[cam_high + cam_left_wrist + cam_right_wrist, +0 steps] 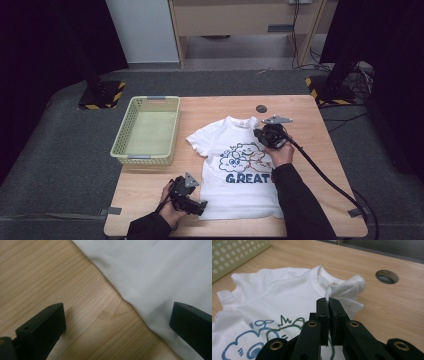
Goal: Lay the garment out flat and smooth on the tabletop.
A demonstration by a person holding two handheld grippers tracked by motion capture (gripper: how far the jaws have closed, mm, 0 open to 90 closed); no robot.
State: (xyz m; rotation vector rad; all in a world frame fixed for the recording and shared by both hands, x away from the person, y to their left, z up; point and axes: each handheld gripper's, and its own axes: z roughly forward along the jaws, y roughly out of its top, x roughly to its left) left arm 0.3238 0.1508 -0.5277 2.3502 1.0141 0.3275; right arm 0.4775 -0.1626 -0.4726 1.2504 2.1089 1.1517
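On the T-shirt reading "GREAT", right gripper jaws pinch fabric; left gripper jaws wide.

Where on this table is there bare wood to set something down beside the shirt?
Free wood: the strip right of the T-shirt out to the table edge, around the round hole, and the front patch below the basket. The left tongs crowd the shirt's bottom left corner; the right tongs pinch its shoulder.

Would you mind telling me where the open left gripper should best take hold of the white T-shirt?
Probably the T-shirt's bottom left corner, coming from the left over bare table: the side edge lies flat between the left gripper's open jaws.
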